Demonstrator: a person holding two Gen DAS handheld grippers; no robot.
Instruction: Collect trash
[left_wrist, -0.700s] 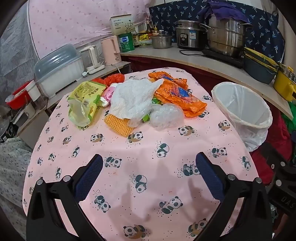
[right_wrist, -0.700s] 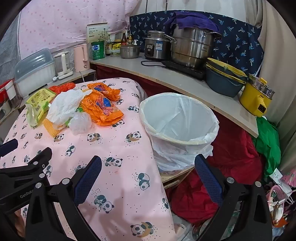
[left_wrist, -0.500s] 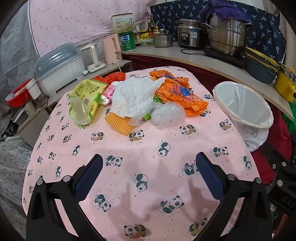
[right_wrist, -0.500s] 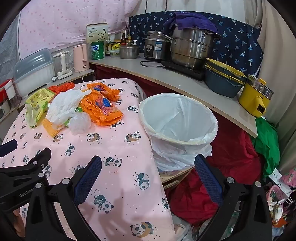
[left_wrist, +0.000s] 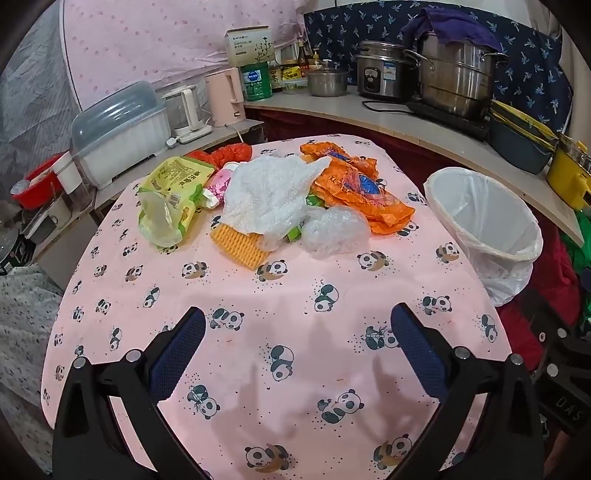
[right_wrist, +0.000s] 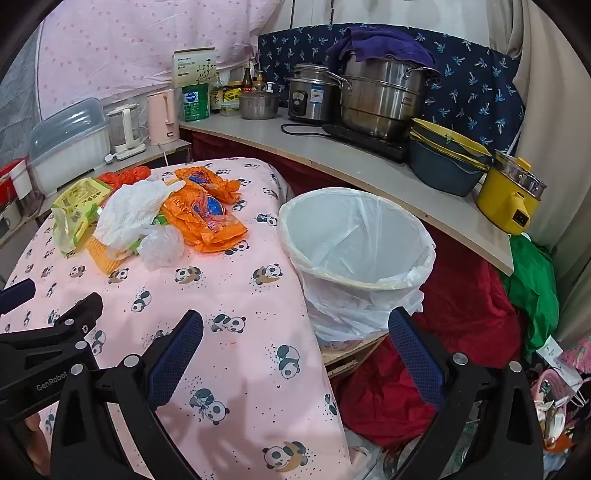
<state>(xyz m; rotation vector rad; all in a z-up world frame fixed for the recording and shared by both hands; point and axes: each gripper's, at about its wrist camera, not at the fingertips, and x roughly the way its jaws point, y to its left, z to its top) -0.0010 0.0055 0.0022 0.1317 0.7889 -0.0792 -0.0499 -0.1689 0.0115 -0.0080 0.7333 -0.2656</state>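
Note:
A heap of trash lies at the far end of the pink panda tablecloth (left_wrist: 295, 332): a white crumpled paper towel (left_wrist: 266, 195), orange plastic bags (left_wrist: 354, 192), a clear plastic bag (left_wrist: 334, 230), a yellow-green snack packet (left_wrist: 170, 199), a yellow ridged sponge-like piece (left_wrist: 240, 247) and a red bag (left_wrist: 227, 153). The white-lined bin (right_wrist: 354, 251) stands empty beside the table's right edge. My left gripper (left_wrist: 297, 347) hovers open over the near part of the cloth, well short of the heap. My right gripper (right_wrist: 295, 347) is open too, over the table's right edge before the bin.
A curved counter (right_wrist: 332, 147) behind holds steel pots (right_wrist: 380, 99), a rice cooker (right_wrist: 310, 98), stacked bowls (right_wrist: 447, 158) and a yellow pot (right_wrist: 511, 195). A plastic dish box (left_wrist: 118, 129) and kettles (left_wrist: 225, 96) sit at the left. Red and green cloth (right_wrist: 461, 295) lies under the counter.
Both views have shifted only slightly; the trash heap appears a touch lower and nearer in the left wrist view. Both grippers stay open and nothing on the table has moved.

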